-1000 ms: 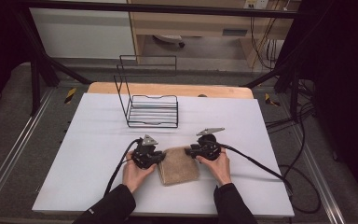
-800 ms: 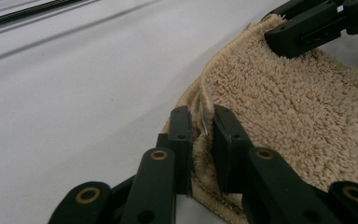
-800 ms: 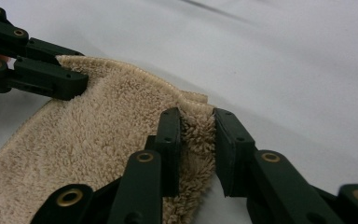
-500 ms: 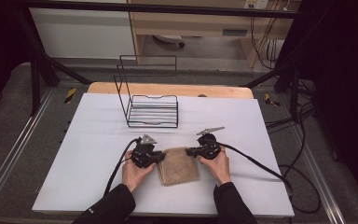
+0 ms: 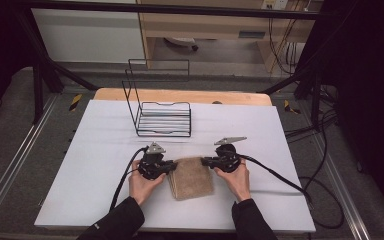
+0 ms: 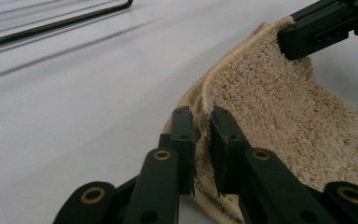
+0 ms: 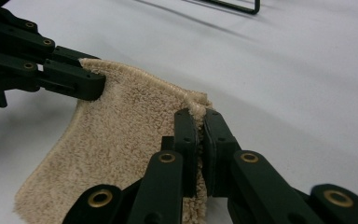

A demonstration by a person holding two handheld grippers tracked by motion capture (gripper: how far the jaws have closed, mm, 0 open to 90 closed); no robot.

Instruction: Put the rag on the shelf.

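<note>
Left gripper [image 6: 203, 135] and right gripper [image 7: 200, 133] each pinch a far corner of the beige towel [image 5: 190, 177]; the right jaws have just been closing; the high view adds the wire rack [image 5: 162, 117].

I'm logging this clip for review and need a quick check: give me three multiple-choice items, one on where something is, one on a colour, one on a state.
1. Where does the wire rack stand relative to the towel?
A. Farther up the table, away from the person
B. On top of the towel
C. Off the table, on the floor

2. What colour is the towel?
A. Blue
B. Beige
C. Red

3. How do the left gripper and right gripper meet the towel?
A. Both hang open above it
B. One pinches it
C. Each is shut on an edge

Answers: 1 A, the high view shows the rack beyond the towel. 2 B, the pile is tan. 3 C, both gripper views show jaws clamped on cloth.
</note>
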